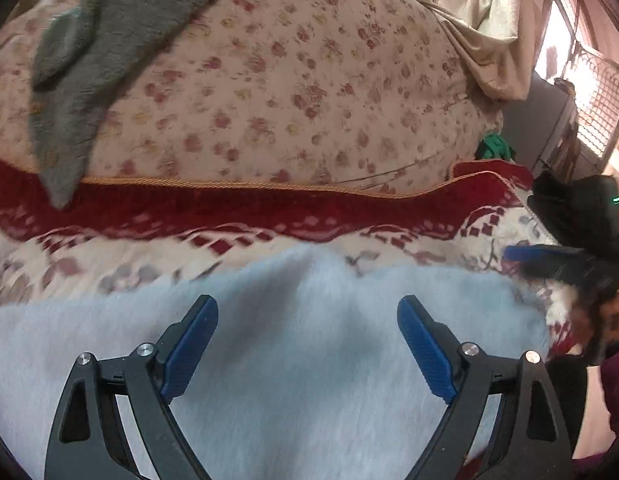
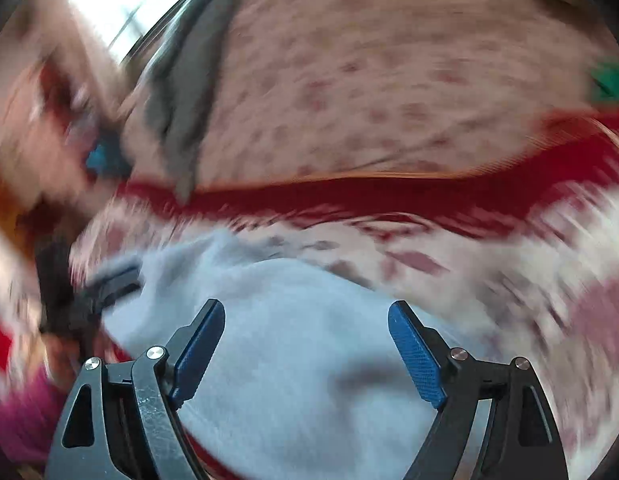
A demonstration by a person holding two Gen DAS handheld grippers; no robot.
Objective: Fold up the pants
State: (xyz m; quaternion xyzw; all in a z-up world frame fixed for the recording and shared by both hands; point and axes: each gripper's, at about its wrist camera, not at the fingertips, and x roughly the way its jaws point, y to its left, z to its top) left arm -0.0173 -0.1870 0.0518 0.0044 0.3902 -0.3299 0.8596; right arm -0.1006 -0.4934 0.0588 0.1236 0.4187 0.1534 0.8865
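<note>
A grey fleecy garment (image 1: 89,60) drapes over the far left of a floral bedcover (image 1: 269,80), its loose end hanging down onto a dark red woven band (image 1: 229,204) edged with gold cord. Nearer the cameras, the pale blue pants (image 1: 309,340) lie spread on a red-and-cream patterned blanket (image 1: 89,264), filling the lower half of the left wrist view.

The left gripper (image 1: 307,312) hovers just above the pants with its blue ribbed pads spread wide and nothing between them. At the right edge of that view the right gripper (image 1: 549,256) shows as a black body with a blue pad, near the pants' right edge; past it, a green object (image 1: 495,146) sits at the bed's far side beside a cream curtain (image 1: 489,20).

The right wrist view is heavily blurred, yet the right gripper's own pads stand wide apart over the pants with no cloth caught.

The pants look soft, thick and fuzzy, a fleece-like cloth with a shallow crease running up the middle. They should be light and limp, sagging wherever they are unsupported, and unlikely to slip from ribbed pads. A pinch at an outer edge or corner, one gripper at each side, looks the surest hold for carrying one half over the other.
</note>
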